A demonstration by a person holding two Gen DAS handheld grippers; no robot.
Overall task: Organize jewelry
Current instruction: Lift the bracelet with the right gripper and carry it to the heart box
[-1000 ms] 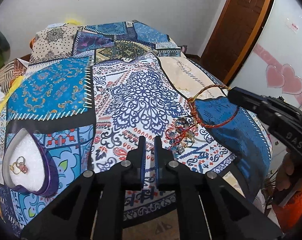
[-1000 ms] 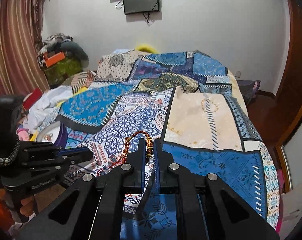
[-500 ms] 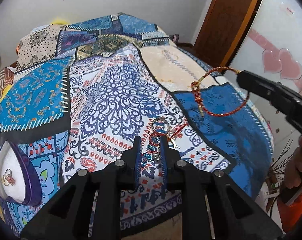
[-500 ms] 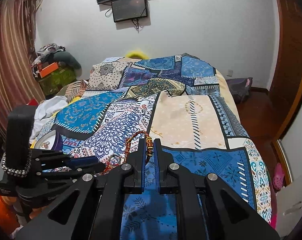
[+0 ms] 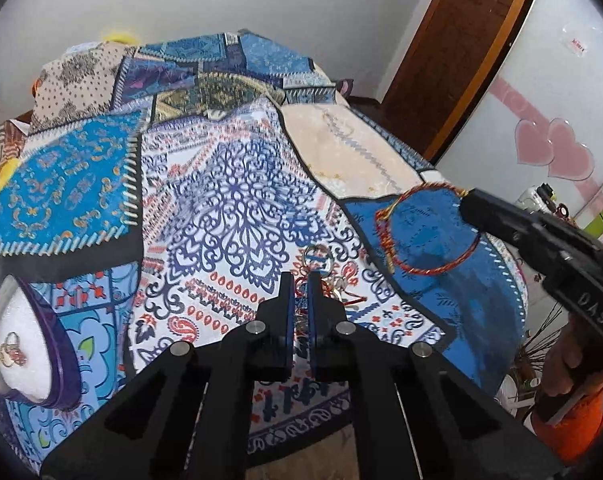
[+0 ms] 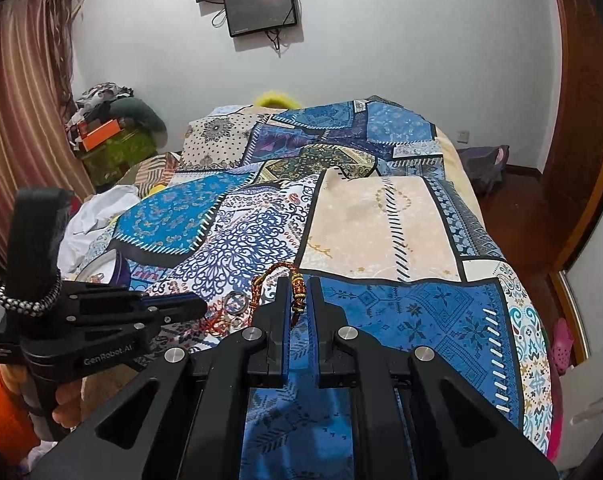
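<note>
**Bracelet lifted, jewelry pile under left gripper**

At far left, a white heart-shaped tray (image 5: 25,344) holding rings rests on the patterned bedspread (image 5: 237,184). The left gripper (image 5: 300,280) points forward and low over the jewelry pile (image 5: 321,280), jaws narrowed around strands of it. The right gripper (image 6: 298,284) is level, clamped on the red-gold bracelet (image 5: 425,232), which hangs above the bedspread.

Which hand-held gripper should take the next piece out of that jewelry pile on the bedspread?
Left. The left hand-held gripper sits right at the jewelry pile, nothing clearly gripped. The right hand-held gripper is shut on the red braided bracelet, held off to the side.
</note>
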